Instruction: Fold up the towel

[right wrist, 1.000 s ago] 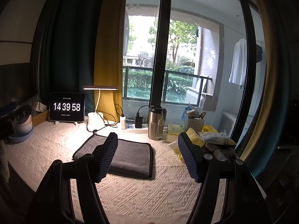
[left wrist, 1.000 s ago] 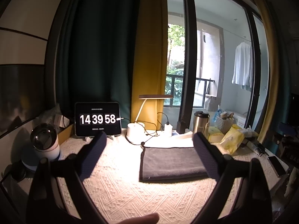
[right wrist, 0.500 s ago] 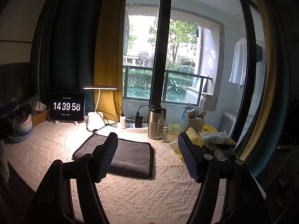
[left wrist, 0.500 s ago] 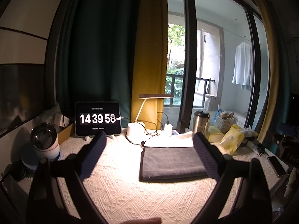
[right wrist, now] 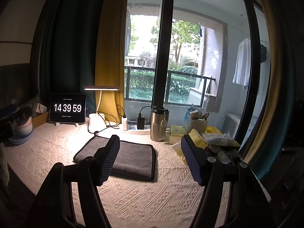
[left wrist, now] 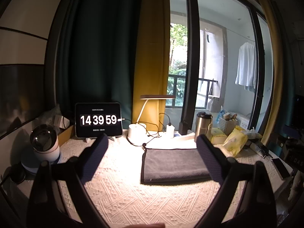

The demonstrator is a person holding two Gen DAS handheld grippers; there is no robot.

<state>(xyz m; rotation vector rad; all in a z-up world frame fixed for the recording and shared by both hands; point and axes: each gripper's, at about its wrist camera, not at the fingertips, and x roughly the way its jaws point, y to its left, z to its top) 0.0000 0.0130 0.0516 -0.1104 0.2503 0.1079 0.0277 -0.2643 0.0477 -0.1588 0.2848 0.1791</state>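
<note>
Behind towel, tablet reads "14 39 59".

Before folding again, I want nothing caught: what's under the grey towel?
The grey towel lies flat on the cream woven tablecloth. Whatever sits directly beneath it is covered.

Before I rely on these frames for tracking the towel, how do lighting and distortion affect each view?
Left wrist view: the desk lamp lights the towel brightly, corners fall dark, window frame bows from fisheye. Right wrist view: bright window, dim curtains, towel evenly lit and sharp.
</note>
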